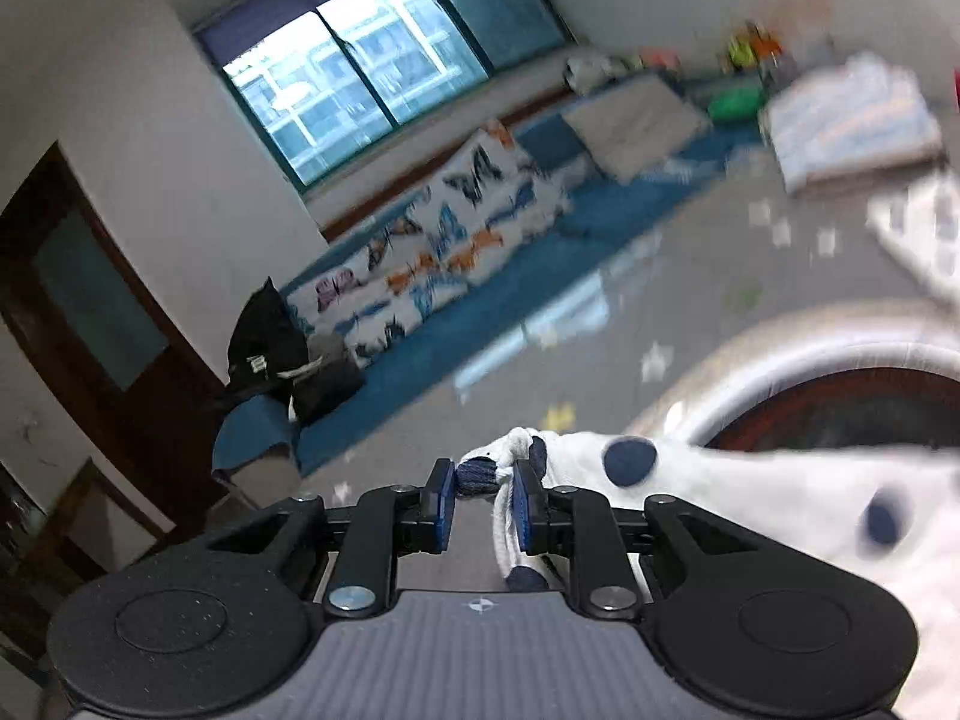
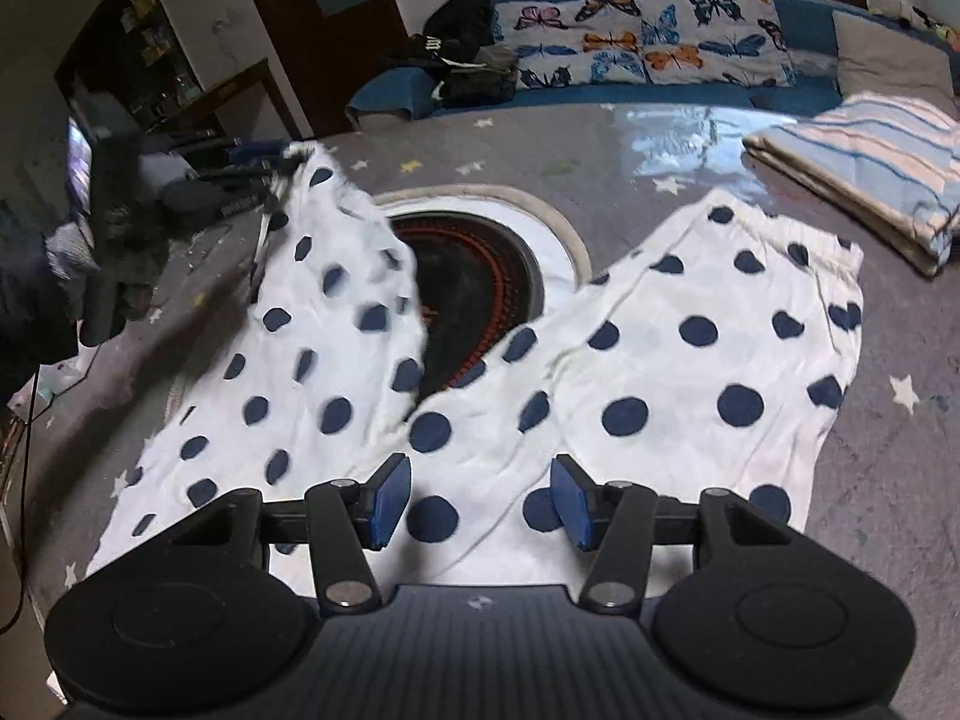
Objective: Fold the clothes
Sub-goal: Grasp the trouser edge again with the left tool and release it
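Observation:
White trousers with navy polka dots point(image 2: 660, 372) lie spread on a grey star-patterned mat point(image 2: 888, 480). My left gripper point(image 1: 483, 489) is shut on the end of one trouser leg point(image 1: 708, 480) and lifts it off the mat; that raised leg shows blurred in the right wrist view point(image 2: 336, 276), held by the left gripper point(image 2: 264, 168). My right gripper point(image 2: 480, 495) is open and empty, hovering low over the trousers near the crotch. The waistband end point(image 2: 798, 234) lies flat at the right.
A round dark opening with a white rim point(image 2: 480, 282) sits in the mat under the trousers. A folded striped blanket point(image 2: 870, 162) lies at the far right. A butterfly-print cushion point(image 2: 648, 42) and dark bags point(image 2: 468, 60) line the back edge. A shelf stands at left.

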Action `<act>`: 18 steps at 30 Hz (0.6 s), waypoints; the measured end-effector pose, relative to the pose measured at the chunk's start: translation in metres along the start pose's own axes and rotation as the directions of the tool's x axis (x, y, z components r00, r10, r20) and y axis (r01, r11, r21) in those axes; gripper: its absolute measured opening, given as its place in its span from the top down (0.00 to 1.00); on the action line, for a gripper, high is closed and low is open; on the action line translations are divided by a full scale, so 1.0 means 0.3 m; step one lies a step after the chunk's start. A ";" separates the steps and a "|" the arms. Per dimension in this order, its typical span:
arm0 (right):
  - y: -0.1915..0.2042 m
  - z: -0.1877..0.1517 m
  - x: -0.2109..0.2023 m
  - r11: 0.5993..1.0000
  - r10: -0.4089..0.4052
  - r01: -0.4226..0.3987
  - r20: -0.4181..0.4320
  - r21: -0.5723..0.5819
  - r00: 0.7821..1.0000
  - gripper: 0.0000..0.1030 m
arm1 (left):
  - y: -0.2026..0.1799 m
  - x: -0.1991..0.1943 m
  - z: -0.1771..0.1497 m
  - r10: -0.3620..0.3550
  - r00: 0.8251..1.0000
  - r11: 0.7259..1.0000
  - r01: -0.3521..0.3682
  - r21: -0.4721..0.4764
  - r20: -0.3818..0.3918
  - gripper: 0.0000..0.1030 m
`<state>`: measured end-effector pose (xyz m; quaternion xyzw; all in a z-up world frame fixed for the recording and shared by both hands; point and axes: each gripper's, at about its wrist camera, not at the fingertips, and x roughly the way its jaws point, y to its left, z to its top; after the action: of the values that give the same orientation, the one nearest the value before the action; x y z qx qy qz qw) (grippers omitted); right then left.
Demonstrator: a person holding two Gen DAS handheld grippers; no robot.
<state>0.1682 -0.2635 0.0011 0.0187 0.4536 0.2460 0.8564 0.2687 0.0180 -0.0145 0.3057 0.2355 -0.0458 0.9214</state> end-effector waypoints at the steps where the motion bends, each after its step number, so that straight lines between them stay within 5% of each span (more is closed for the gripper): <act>1: -0.005 -0.001 0.004 1.000 -0.001 0.001 -0.006 0.003 1.000 0.49 | -0.016 0.018 -0.019 0.003 1.000 1.000 -0.003 0.022 -0.009 0.79; 7: -0.020 -0.004 0.011 1.000 0.002 -0.002 -0.021 0.003 1.000 0.49 | 0.002 0.060 -0.074 -0.027 0.996 0.999 0.029 0.026 -0.088 0.74; 12: -0.023 -0.002 0.013 1.000 0.007 -0.007 -0.018 0.007 1.000 0.49 | 0.121 0.050 -0.027 -0.061 0.993 0.983 0.043 -0.176 -0.099 0.66; 18: -0.025 0.002 0.018 1.000 0.010 -0.010 -0.016 0.007 1.000 0.49 | 0.174 0.043 0.079 -0.138 0.989 0.928 0.110 -0.355 -0.053 0.65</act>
<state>0.1741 -0.2676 -0.0046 0.0218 0.4613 0.2490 0.8513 0.3016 0.0470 0.0244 0.1223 0.2943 -0.0494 0.9466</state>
